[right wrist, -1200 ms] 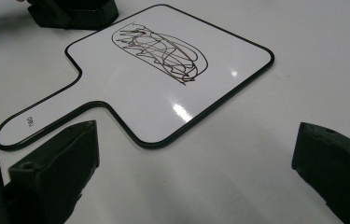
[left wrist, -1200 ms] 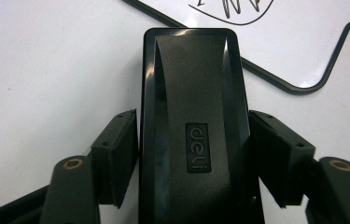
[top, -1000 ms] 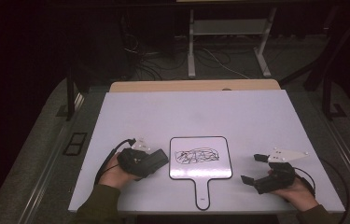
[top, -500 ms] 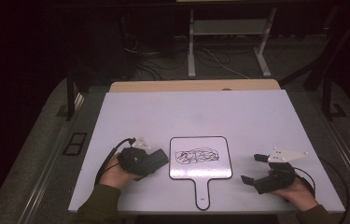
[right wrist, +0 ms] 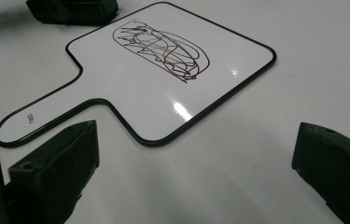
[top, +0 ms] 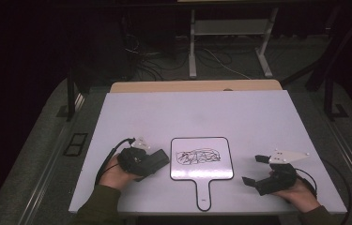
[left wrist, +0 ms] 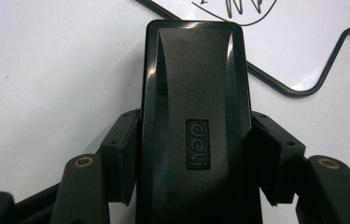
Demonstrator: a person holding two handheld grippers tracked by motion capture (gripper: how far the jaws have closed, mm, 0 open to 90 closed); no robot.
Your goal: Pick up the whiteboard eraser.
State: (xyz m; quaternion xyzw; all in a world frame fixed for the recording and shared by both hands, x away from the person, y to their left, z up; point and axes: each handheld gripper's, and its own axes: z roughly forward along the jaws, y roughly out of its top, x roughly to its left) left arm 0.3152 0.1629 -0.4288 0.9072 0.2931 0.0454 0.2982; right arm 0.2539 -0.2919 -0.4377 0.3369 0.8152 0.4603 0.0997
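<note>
- Where the white table (top: 202, 112) spread out under the high camera, a paddle-shaped whiteboard (top: 202, 140) lay flat near its front edge, handle toward the person, dark scribble (top: 198, 156) across its face.
- Left claw (top: 157, 161) sat just beside the board's left edge, jaws clamped on both sides of a black eraser (left wrist: 195, 116) whose tip reached the board's rim.
- Right claw (top: 253, 169) rested well right of the board, jaws spread wide, nothing between them!
</note>
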